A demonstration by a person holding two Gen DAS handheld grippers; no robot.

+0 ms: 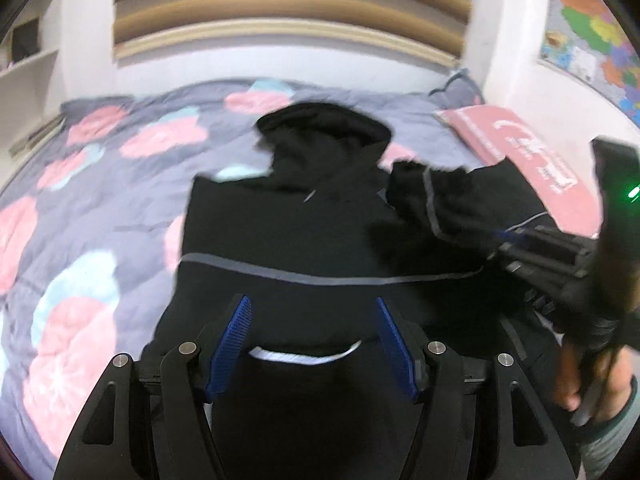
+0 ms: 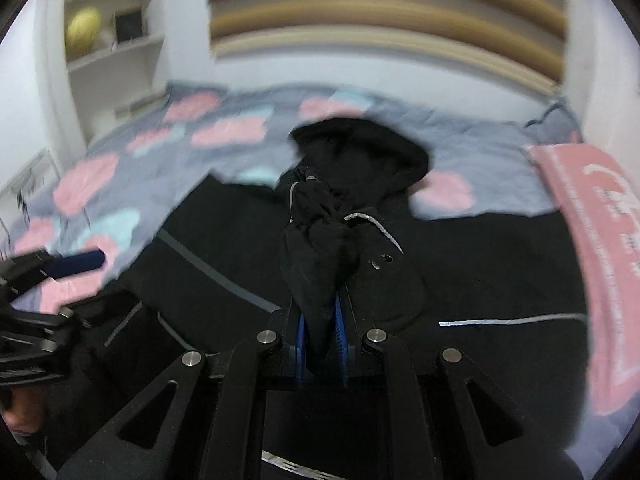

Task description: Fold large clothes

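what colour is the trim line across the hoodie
Grey, a thin reflective-looking stripe across the black hoodie; clearest in the left wrist view.

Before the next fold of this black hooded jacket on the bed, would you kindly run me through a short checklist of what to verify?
1. Right claw grips the cloth: ok; it is shut on a bunch of the black jacket.
2. Left claw free to take a new hold: ok; its blue pads stand apart over the jacket with nothing pinched.
3. Hood laid out: ok; it lies toward the headboard.
4. Body of the jacket flat on the quilt: cannot tell; the views are blurred.
5. Pink pillow clear of the cloth: not ok; the jacket's edge reaches it.
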